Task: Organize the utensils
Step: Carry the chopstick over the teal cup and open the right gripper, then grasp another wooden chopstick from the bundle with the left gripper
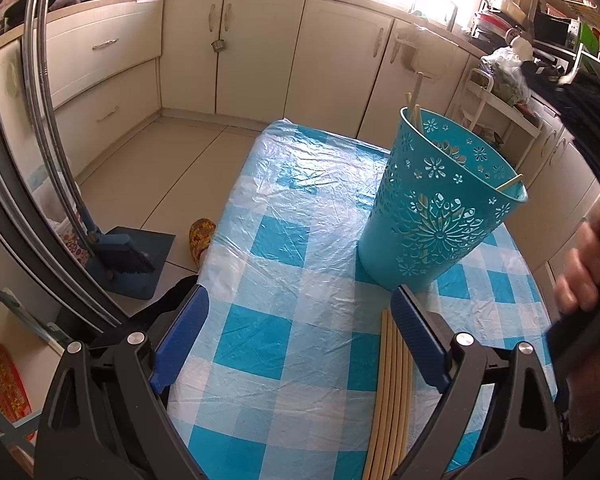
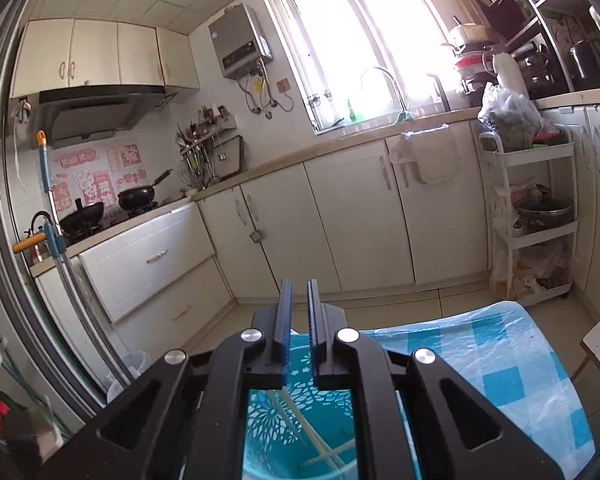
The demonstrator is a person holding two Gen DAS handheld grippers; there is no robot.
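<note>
We are looking along two pairs of hand-held tongs over a small table (image 1: 284,208) covered in a blue and white checked plastic cloth, in a kitchen with cream cabinets. The left tongs (image 1: 300,308) are spread wide and hold nothing. A bundle of pale chopsticks (image 1: 392,392) lies flat on the cloth at the near right of that view, its long axis running from near to far, almost in line with the tongs. The far ends of the sticks sit just beside the inner face of the right-hand finger, so the bundle is off to the right of the gap's middle, not centred in it. Beyond the sticks, further right and farther away, a teal cup (image 1: 440,216) with cut-out flower patterns stands on the table with a few chopsticks already inside, some leaning against its rim. The right tongs (image 2: 298,312) are drawn narrow, with only a slim gap between the blue pads and nothing visible between them. They hang directly above the cup (image 2: 300,432), looking down into it at the sticks resting there. We judge the left tongs are the nearer pair to the loose bundle, and they would need to shift slightly right to straddle it before closing.
</note>
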